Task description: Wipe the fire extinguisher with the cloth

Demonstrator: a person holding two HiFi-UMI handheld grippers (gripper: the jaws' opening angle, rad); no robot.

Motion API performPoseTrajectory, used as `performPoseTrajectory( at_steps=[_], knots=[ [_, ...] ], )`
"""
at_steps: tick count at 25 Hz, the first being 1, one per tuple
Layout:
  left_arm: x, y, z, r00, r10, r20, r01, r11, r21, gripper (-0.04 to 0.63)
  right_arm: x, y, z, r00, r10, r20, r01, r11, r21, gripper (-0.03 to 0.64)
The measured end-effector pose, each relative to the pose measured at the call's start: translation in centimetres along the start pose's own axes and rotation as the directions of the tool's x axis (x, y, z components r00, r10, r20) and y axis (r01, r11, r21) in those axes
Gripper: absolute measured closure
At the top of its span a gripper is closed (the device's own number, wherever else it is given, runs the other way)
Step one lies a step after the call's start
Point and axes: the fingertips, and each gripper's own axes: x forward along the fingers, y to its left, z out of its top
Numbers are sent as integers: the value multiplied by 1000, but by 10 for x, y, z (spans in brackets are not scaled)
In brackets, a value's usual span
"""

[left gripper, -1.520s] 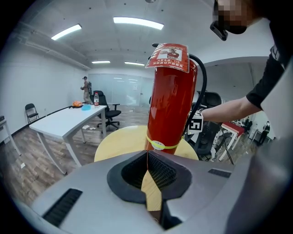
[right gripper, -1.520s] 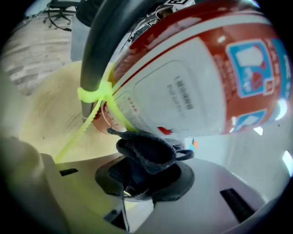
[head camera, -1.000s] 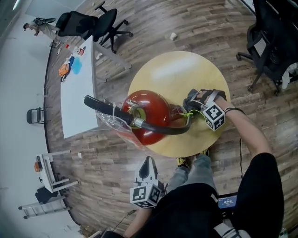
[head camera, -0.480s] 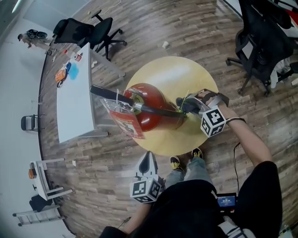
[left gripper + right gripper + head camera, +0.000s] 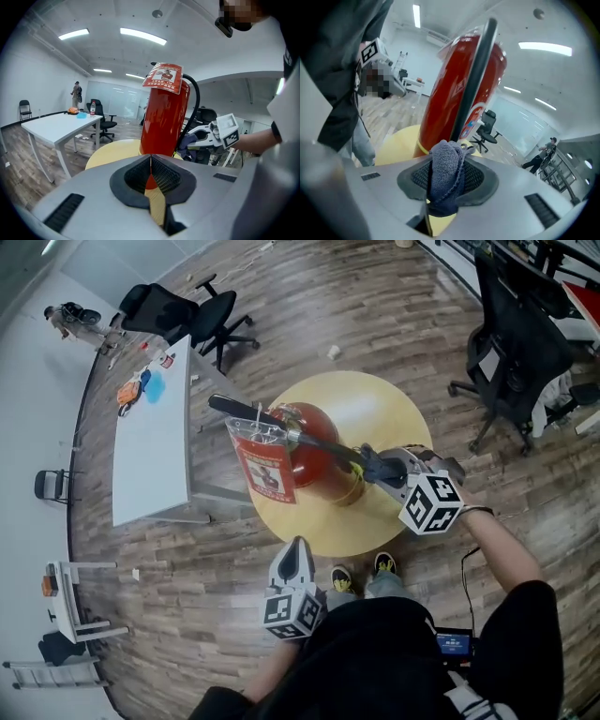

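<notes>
Fire extinguisher (image 5: pixel 314 460) clear of table (image 5: pixel 375 404) rim

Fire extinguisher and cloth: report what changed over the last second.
The head view drew back, so the fire extinguisher now shows more from the side. The right tongs with the cloth shifted little and sit low beside the hose. Unchanged: cloth gripped, left tongs shut and idle, extinguisher upright on the table.

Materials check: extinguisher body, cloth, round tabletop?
Extinguisher body: likely painted metal, glossy red with sharp light reflections.
Cloth: woven or terry fabric, grey-blue, looped texture and stitched edge.
Round tabletop: pale yellow, smooth with soft sheen, perhaps laminate or wood; can't tell.
</notes>
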Motion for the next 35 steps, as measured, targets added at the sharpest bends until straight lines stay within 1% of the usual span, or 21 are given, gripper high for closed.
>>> performPoseTrajectory(
  at_steps=[1, 3, 5, 8, 10, 12, 13, 14, 16, 17, 18, 19, 20, 22, 24, 25, 26, 28, 30, 32, 35],
  knots=[
    [0, -2, 3, 1000, -5, 13, 5, 1000, 2, 572, -11, -6, 14, 999, -21, 34, 21, 1000, 11, 497],
    [3, -6, 11, 999, -16, 42, 16, 1000, 9, 572, -33, -17, 42, 995, -56, 81, 57, 998, -15, 497],
    [1, -14, 14, 998, -32, 55, 31, 999, 12, 572, -55, -20, 65, 992, -76, 105, 81, 995, -49, 497],
    [1, -25, 12, 996, -56, 64, 56, 998, 6, 571, -81, -26, 91, 988, -95, 125, 104, 992, -68, 496],
    [1, -32, 10, 995, -73, 69, 73, 997, 4, 572, -92, -31, 104, 985, -99, 143, 107, 993, -50, 495],
    [2, -38, 9, 993, -90, 71, 90, 996, 3, 572, -100, -36, 121, 977, -97, 190, 98, 995, 5, 494],
    [2, -41, 9, 992, -99, 74, 99, 995, 2, 572, -106, -39, 131, 966, -105, 236, 99, 994, 37, 494],
    [3, -44, 10, 991, -107, 77, 107, 994, 1, 572, -117, -45, 145, 944, -121, 308, 99, 991, 85, 494],
    [3, -49, 13, 989, -123, 84, 124, 992, 0, 572, -148, -58, 179, 862, -162, 481, 52, 971, 234, 494],
    [2, -51, 15, 988, -130, 87, 131, 991, 2, 572, -166, -62, 190, 827, -178, 533, 17, 956, 293, 494],
    [1, -53, 16, 987, -136, 87, 137, 991, 5, 572, -181, -64, 197, 806, -196, 558, 2, 945, 328, 494],
    [-1, -55, 16, 986, -141, 89, 141, 990, 7, 572, -195, -64, 199, 796, -222, 563, 12, 936, 352, 494],
    [-4, -56, 17, 985, -144, 93, 144, 990, 7, 572, -205, -63, 197, 791, -259, 554, 43, 927, 372, 494],
    [-10, -58, 22, 982, -151, 111, 152, 988, 3, 572, -221, -57, 185, 777, -355, 521, 128, 898, 421, 492],
    [-18, -59, 25, 978, -163, 128, 165, 986, 1, 572, -228, -40, 164, 752, -455, 478, 184, 840, 511, 491],
    [-24, -59, 25, 976, -170, 135, 172, 985, 0, 572, -228, -27, 153, 746, -491, 449, 196, 808, 556, 491],
    [-31, -59, 25, 974, -176, 143, 178, 984, -1, 572, -224, -11, 144, 750, -512, 419, 204, 781, 589, 489],
    [-49, -60, 24, 969, -189, 159, 191, 982, 3, 572, -215, 24, 133, 768, -527, 363, 220, 750, 624, 489],
    [-70, -61, 24, 963, -203, 176, 203, 979, 18, 571, -211, 59, 135, 779, -535, 326, 235, 731, 640, 489],
    [-94, -58, 25, 958, -210, 194, 209, 978, 27, 572, -210, 90, 144, 783, -546, 297, 246, 710, 659, 489],
    [-137, -50, 21, 954, -213, 209, 213, 977, 23, 572, -206, 135, 159, 795, -551, 254, 259, 687, 680, 489]
  ],
)
